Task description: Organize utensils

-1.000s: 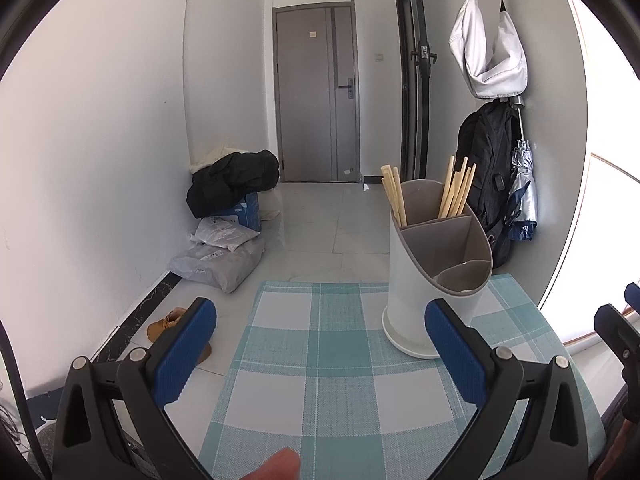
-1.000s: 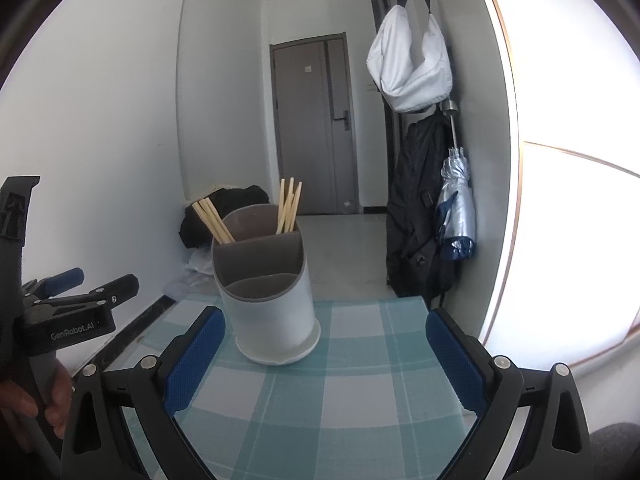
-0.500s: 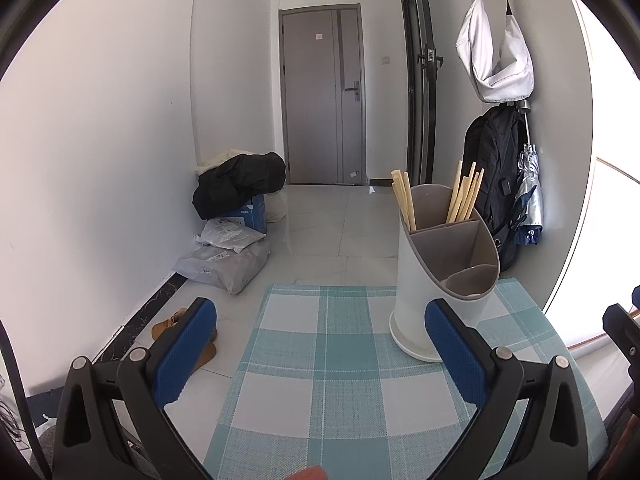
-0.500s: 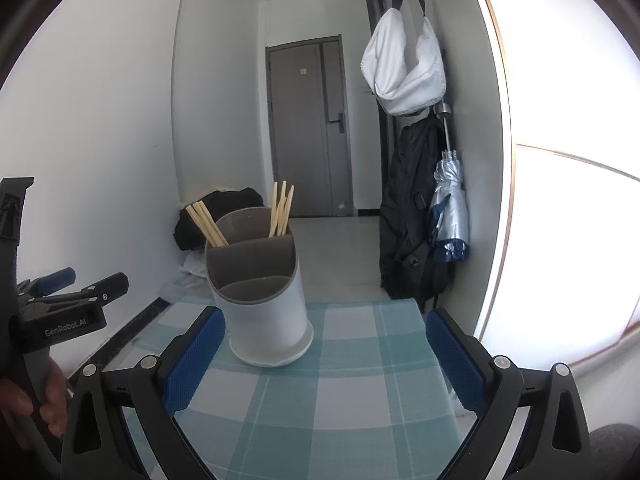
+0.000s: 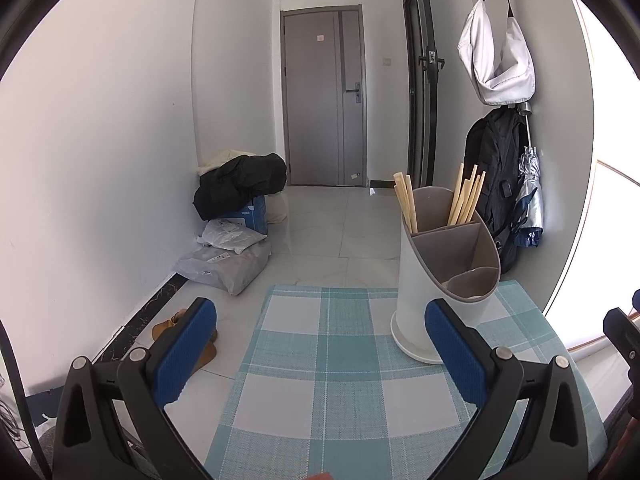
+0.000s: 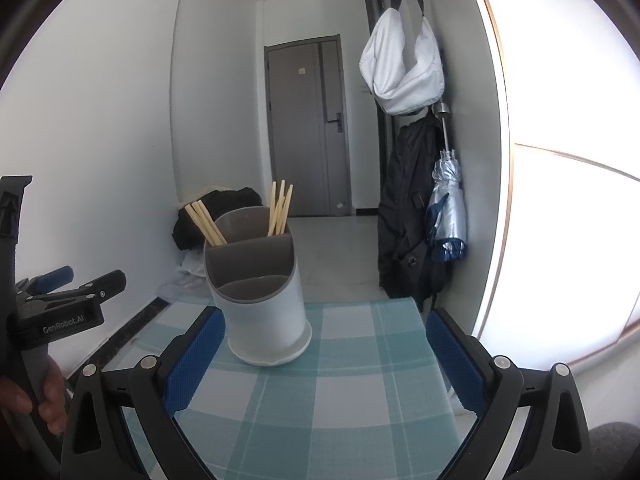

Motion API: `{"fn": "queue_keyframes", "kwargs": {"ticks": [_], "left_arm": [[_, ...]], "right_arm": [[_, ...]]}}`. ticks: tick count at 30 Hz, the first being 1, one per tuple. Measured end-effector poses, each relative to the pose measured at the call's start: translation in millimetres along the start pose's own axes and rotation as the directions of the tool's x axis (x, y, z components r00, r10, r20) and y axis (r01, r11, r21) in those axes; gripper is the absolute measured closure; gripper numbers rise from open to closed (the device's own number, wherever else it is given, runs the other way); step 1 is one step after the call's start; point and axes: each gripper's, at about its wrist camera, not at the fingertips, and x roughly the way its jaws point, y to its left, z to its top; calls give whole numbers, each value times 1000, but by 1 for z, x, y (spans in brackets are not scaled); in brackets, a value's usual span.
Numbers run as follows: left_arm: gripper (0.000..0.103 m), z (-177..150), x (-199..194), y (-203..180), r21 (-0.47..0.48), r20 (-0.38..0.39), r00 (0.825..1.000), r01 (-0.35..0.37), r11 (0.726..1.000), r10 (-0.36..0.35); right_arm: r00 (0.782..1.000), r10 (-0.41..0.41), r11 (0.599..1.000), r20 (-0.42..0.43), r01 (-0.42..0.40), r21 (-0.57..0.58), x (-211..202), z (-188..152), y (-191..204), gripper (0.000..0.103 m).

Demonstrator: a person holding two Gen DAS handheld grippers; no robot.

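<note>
Left wrist view: left gripper [image 5: 320, 344] is spread wide with nothing between its blue pads [image 5: 186, 350]. It hangs over a table covered by a teal and white checked cloth [image 5: 320, 400]. On the cloth, right of centre, stands a white utensil holder [image 5: 436, 280] with a grey divided insert. The right pad overlaps the base of the holder in this view; contact cannot be confirmed. Two groups of wooden chopsticks [image 5: 466, 198] stand in the rear compartment, one leaning left, one leaning right. The nearer compartments hold nothing that can be seen. Beyond the table lie a tiled floor, a grey door [image 5: 324, 96], a black jacket [image 5: 240, 186] on a pile by the left wall, grey parcels [image 5: 224, 260], and a brown shoe [image 5: 172, 322]. A white bag [image 5: 496, 60], a black backpack [image 5: 496, 176] and a folded umbrella [image 5: 530, 200] hang on the right wall.

Right wrist view: right gripper [image 6: 320, 356] is likewise fully spread and grasps nothing. The utensil holder [image 6: 260, 288] stands on the cloth [image 6: 340, 400] left of centre, just beyond the left pad [image 6: 196, 356]. The chopsticks [image 6: 280, 208] rise from its rear compartment. At the left edge, a hand [image 6: 44, 396] holds the handle of the left gripper [image 6: 80, 284], which sits well apart from the holder.
</note>
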Motion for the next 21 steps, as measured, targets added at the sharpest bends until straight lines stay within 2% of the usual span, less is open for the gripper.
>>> {"fn": "queue_keyframes", "kwargs": {"ticks": [21], "left_arm": [[1,1,3,5,-29,-20,1000,-2,1000,1]], "right_arm": [[1000,2,1000,4,-2,2,-1,-1,1,1]]}}
